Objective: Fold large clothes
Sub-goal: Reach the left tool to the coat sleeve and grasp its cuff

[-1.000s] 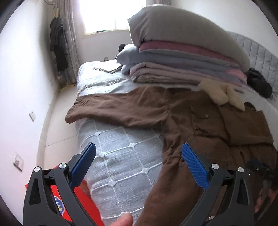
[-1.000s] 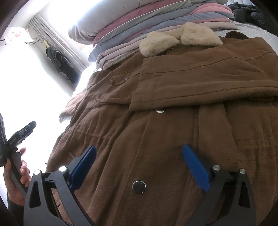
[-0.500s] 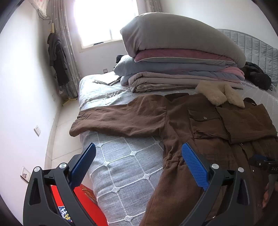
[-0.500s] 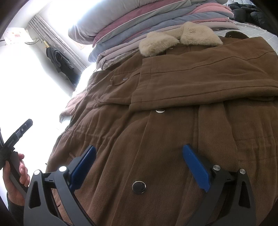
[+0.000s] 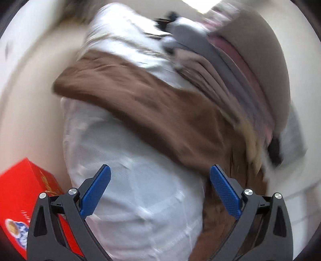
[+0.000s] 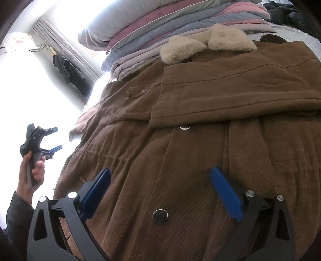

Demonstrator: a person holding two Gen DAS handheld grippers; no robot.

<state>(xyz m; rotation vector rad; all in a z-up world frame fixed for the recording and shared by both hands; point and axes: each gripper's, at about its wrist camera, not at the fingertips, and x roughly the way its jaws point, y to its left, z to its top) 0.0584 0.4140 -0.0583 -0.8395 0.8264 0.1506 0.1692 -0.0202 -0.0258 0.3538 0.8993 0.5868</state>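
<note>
A large brown coat (image 6: pixel 200 150) with a cream fur collar (image 6: pixel 206 44) lies face up on the bed, its right sleeve (image 6: pixel 240 94) folded across the chest. Its left sleeve (image 5: pixel 140 104) stretches out over the pale bedspread (image 5: pixel 130 190); that view is blurred. My left gripper (image 5: pixel 160 180) is open and empty above the bedspread near the sleeve; it also shows in the right wrist view (image 6: pixel 50 148), held up left of the coat. My right gripper (image 6: pixel 160 182) is open and empty, just above the coat's lower front.
A stack of folded quilts and pillows (image 6: pixel 170 26) lies behind the collar. A red box (image 5: pixel 22 200) sits on the floor beside the bed. Dark clothes (image 6: pixel 70 74) hang by the curtain at the window. A black garment (image 6: pixel 286 14) lies at the far right.
My left gripper has swung and tilted sharply toward the outstretched sleeve, blurring its view, and risen beside the coat. The right gripper and the coat have not moved.
</note>
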